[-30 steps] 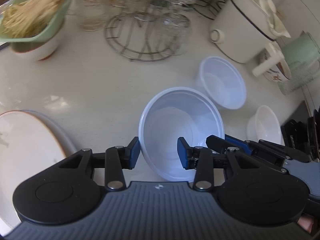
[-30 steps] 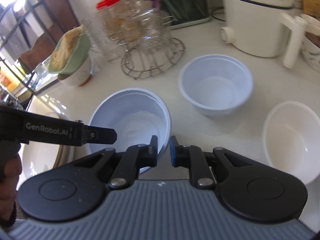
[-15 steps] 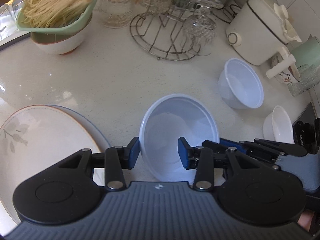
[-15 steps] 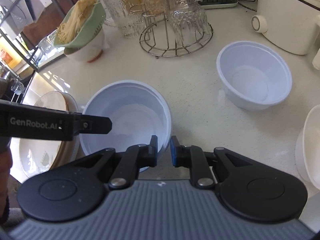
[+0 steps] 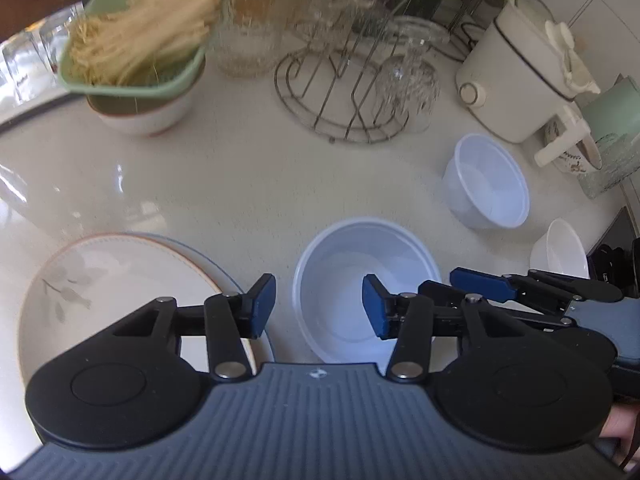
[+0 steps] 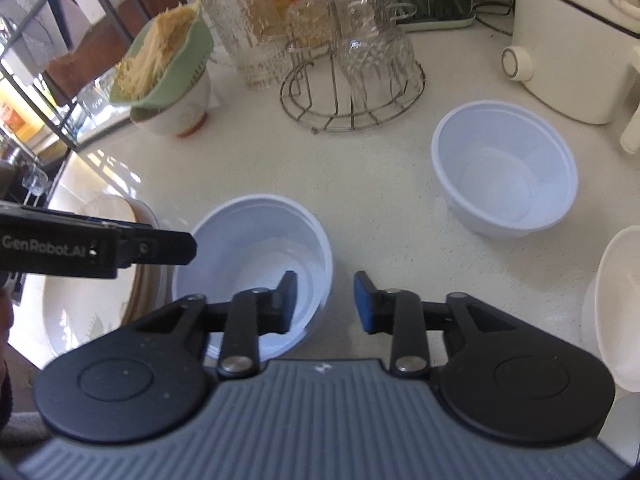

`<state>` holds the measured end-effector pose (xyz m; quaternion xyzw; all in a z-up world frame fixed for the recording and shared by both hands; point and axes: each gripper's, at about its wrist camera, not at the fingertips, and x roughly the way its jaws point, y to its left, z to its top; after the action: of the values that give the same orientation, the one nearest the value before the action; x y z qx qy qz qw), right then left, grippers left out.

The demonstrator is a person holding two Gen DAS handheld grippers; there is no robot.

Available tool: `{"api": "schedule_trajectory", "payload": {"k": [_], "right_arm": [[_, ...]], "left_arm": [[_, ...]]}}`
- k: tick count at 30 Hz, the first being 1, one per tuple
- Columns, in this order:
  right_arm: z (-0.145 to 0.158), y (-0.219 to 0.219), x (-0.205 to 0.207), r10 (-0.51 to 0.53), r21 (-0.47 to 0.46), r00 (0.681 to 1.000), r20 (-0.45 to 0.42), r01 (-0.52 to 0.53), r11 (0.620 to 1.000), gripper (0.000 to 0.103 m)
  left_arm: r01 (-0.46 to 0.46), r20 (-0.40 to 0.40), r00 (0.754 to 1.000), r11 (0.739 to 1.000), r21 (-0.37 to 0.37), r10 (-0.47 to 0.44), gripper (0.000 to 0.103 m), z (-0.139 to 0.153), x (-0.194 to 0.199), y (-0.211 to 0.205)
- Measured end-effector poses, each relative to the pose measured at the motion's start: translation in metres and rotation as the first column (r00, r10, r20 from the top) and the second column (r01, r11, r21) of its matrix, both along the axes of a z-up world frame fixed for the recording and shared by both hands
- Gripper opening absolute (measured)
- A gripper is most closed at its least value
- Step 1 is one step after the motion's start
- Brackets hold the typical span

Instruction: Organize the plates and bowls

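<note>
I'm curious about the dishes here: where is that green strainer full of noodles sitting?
The green strainer sits far left on the counter in both wrist views, nested on a white bowl, left of the wire glass rack.

This is a home kitchen, seen over a pale speckled counter [image 6: 380, 216]. On it stand a wire rack [image 6: 352, 92] hung with upturned glasses, a green colander [image 5: 132, 44] of noodles set in a bowl, a white cooker [image 5: 516, 80] and a mug [image 5: 576, 152]. White bowls [image 6: 504, 172] and stacked plates [image 5: 112, 280] lie about, with tiled wall [image 5: 616, 12] behind.
</note>
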<state>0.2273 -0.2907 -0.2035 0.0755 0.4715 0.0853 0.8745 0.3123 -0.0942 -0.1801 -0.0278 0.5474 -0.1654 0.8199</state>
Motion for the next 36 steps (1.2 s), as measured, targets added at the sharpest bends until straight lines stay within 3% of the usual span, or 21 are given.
{"api": "schedule_trajectory", "payload": {"k": [7,19,24,28,31,36], "right_arm": [[0.031,-0.013,-0.006,-0.046,0.019,0.994,0.097,0.045,0.999,0.036],[0.092,-0.032,-0.027,-0.135,0.048,0.958,0.253,0.127,0.991,0.036],[0.104,-0.036,-0.045,-0.168,0.045,0.941,0.292,0.162,0.986,0.036],[0.11,-0.039,-0.054,-0.187,0.03,0.931,0.315,0.187,0.982,0.036],[0.113,-0.042,-0.058,-0.192,0.023,0.928,0.32,0.194,0.981,0.036],[0.115,-0.047,-0.067,-0.224,0.002,0.92,0.323,0.236,0.972,0.036]], "left_arm": [[0.017,0.094,0.995,1.0,-0.015,-0.016,0.055,0.037,-0.003,-0.004],[0.051,0.195,0.98,0.997,-0.065,-0.038,0.056,0.091,-0.02,-0.018],[0.056,0.291,0.956,0.997,-0.059,-0.037,0.056,0.109,-0.034,-0.025],[0.086,0.289,0.955,0.995,-0.06,-0.065,0.056,0.113,-0.038,-0.032],[0.094,0.282,0.955,0.996,-0.011,-0.087,0.056,0.111,-0.041,-0.041],[0.113,0.282,0.954,0.993,-0.022,-0.102,0.056,0.108,-0.042,-0.047]]}}
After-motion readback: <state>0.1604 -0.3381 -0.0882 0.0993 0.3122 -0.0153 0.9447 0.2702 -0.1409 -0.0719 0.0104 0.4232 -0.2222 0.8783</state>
